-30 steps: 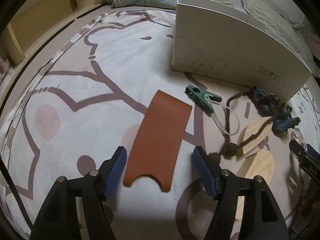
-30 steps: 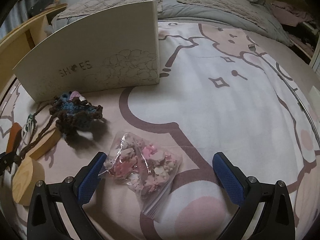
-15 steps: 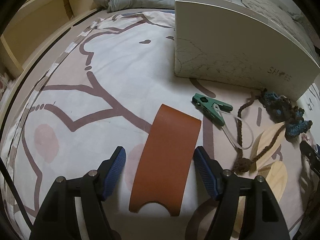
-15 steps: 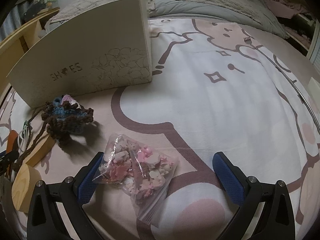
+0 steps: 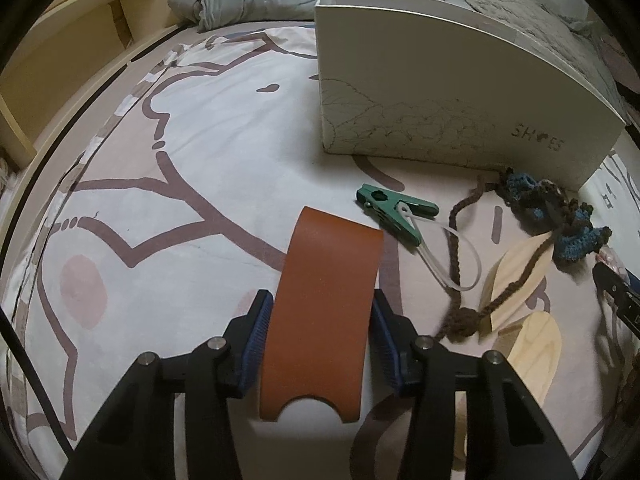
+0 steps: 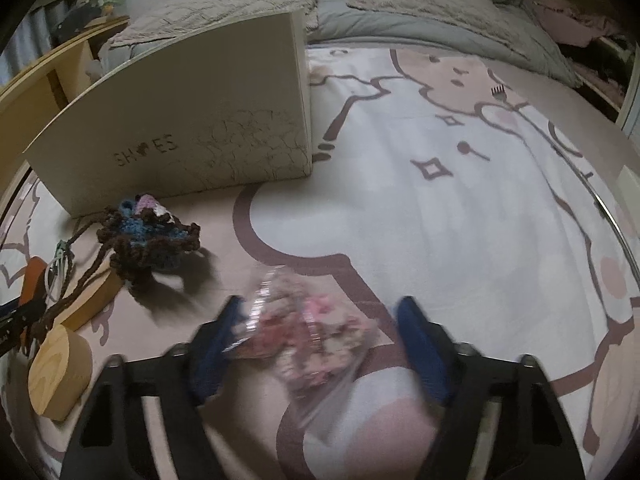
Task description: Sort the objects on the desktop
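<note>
A brown leather sleeve [image 5: 324,300] lies on the patterned bedsheet; my left gripper [image 5: 322,330] is shut on its two long edges. In the right wrist view a clear zip bag of pink and white trinkets [image 6: 308,332] lies between the blue pads of my right gripper [image 6: 320,336], which is half closed around it and blurred; the left pad touches the bag, the right pad stands clear. A white shoe box [image 5: 452,92] stands behind, also seen in the right wrist view [image 6: 180,128].
A green clothes peg [image 5: 394,210] with a clear loop, a brown-and-blue crochet piece [image 5: 560,220] with a cord, and wooden blocks [image 5: 520,276] lie right of the sleeve. The crochet piece [image 6: 148,240] and a round wooden block [image 6: 60,372] lie left of the bag. Pillows and wooden shelves border the bed.
My left gripper moved forward over the sleeve and closed on its edges. My right gripper moved forward and is closing around the trinket bag.
</note>
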